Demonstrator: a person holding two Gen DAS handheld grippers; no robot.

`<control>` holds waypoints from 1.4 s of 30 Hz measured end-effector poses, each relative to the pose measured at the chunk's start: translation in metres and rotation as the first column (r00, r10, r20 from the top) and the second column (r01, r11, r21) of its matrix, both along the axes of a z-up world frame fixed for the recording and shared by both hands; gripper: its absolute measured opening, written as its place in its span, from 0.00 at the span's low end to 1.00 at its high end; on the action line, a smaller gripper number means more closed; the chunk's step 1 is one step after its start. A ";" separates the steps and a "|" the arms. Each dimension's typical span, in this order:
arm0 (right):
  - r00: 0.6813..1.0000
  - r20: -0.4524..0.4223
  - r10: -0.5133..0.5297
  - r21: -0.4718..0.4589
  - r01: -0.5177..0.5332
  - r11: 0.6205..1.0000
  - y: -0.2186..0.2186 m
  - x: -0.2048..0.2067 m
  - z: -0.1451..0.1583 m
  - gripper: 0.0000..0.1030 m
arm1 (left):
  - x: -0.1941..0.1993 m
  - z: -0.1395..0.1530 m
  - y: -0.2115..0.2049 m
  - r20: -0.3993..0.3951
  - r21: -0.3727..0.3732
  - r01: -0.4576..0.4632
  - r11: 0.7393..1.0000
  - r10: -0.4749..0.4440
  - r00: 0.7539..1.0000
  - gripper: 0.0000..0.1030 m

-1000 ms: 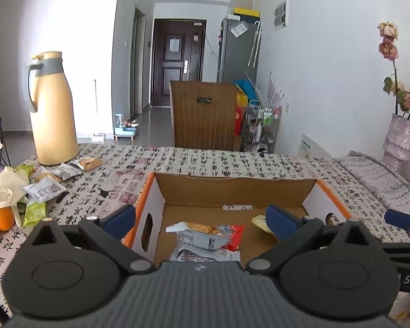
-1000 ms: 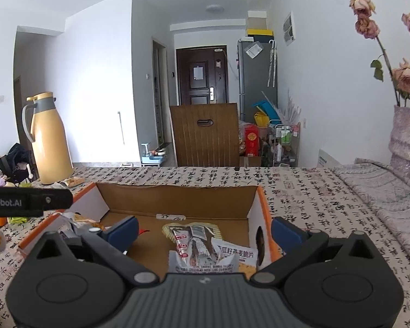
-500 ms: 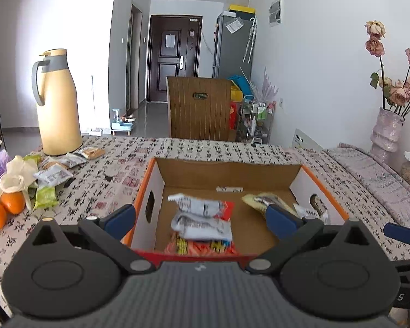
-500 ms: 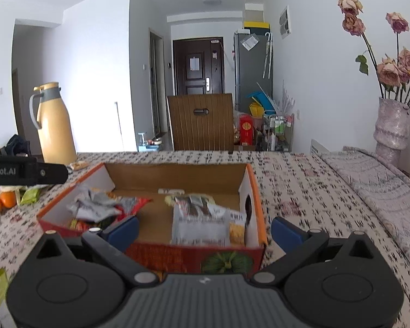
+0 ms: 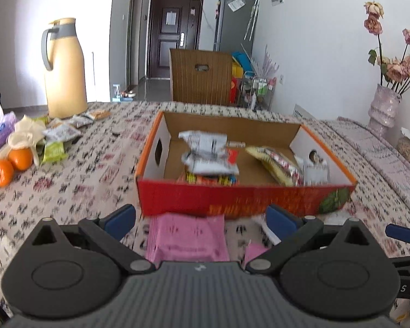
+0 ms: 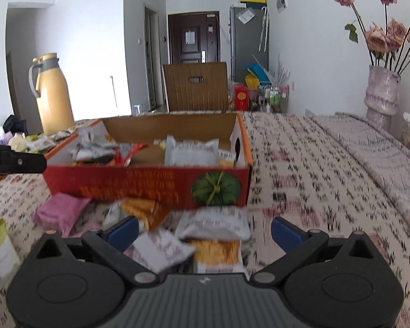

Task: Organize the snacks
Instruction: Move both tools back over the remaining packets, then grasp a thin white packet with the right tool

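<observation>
Box (image 5: 243, 196) wall blocks ahead; open tablecloth (image 6: 328, 191) right; snack packs (image 6: 216, 224) beneath tongs.

Ahead of the tongs, the box (image 5: 240, 194) is raw brown cardboard inside, printed red outside. The pink packet (image 5: 187, 236) between the left tongs (image 5: 201, 220) is matt film. The bench (image 5: 68, 191) wears woven printed cloth.

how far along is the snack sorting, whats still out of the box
Partly done. Several packets already lie inside the cardboard box. Nothing is in hand: the left tool and right tool are both open, over loose packets. Still left: the pink packet and the orange-and-white packets in front of the box, plus the pile near the thermos by the oranges.
</observation>
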State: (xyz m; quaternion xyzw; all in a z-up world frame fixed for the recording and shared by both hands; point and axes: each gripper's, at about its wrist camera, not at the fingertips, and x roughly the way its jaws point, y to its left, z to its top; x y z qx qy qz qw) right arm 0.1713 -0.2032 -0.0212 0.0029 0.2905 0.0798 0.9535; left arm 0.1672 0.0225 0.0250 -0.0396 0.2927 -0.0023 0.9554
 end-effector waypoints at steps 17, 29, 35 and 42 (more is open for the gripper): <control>0.990 -0.071 0.119 0.020 -0.118 0.993 0.031 -0.050 -0.019 1.00 | -0.056 -0.041 0.013 -0.099 -0.032 0.015 0.999 -0.019 0.995 1.00; 0.982 -0.098 0.161 -0.033 -0.165 0.986 0.056 -0.049 -0.031 0.58 | -0.063 -0.044 0.017 -0.105 -0.039 0.013 0.999 -0.017 0.994 1.00; 0.980 -0.085 0.182 -0.037 -0.186 0.982 0.055 -0.053 -0.029 0.20 | -0.065 -0.044 0.013 -0.106 -0.034 0.022 0.999 -0.025 0.994 1.00; 0.981 -0.073 0.180 -0.017 -0.181 0.983 0.048 -0.058 -0.028 0.11 | -0.066 -0.042 0.010 -0.100 -0.021 0.024 0.999 -0.026 0.995 1.00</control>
